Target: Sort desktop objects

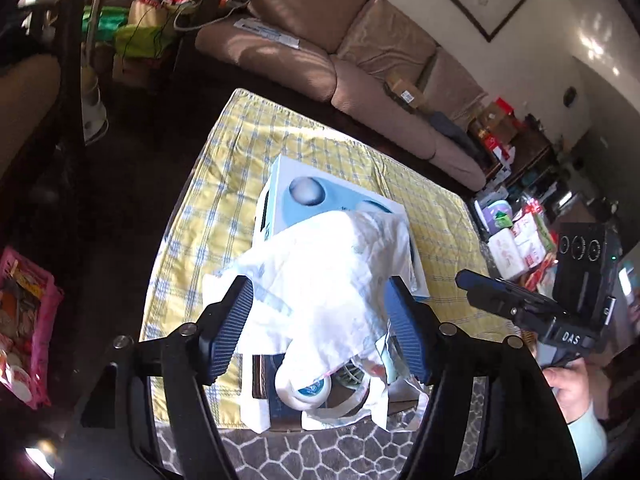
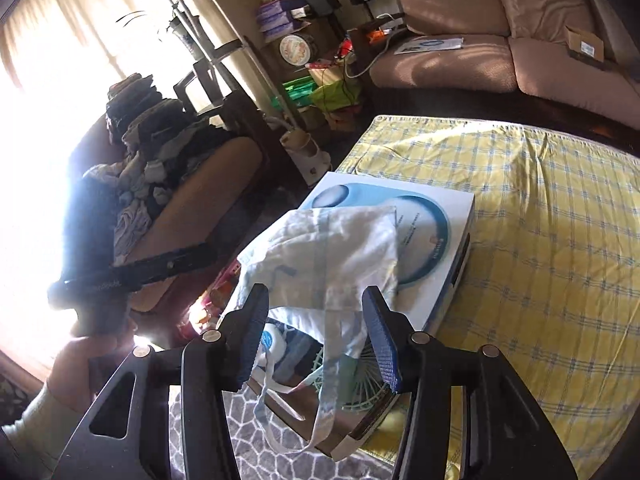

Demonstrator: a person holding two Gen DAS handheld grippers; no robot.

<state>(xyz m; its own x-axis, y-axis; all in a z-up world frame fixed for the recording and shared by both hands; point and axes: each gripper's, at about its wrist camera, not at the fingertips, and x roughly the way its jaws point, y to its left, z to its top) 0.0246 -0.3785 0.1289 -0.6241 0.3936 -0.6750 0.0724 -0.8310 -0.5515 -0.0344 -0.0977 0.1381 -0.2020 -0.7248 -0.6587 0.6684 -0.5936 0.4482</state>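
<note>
Over the open box (image 2: 360,436), a white bag (image 2: 340,256) drapes, handles nearest.

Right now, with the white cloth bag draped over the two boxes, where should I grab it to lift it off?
Grip the bunched fabric at the hump of the white cloth bag, coming down from above with the left tool, whose fingers already straddle it. The loose handle straps dangle low into the open box, so avoid those.

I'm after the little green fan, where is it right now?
In the right wrist view the green fan lies inside the open box at the table's near edge, partly under the white bag.
</note>
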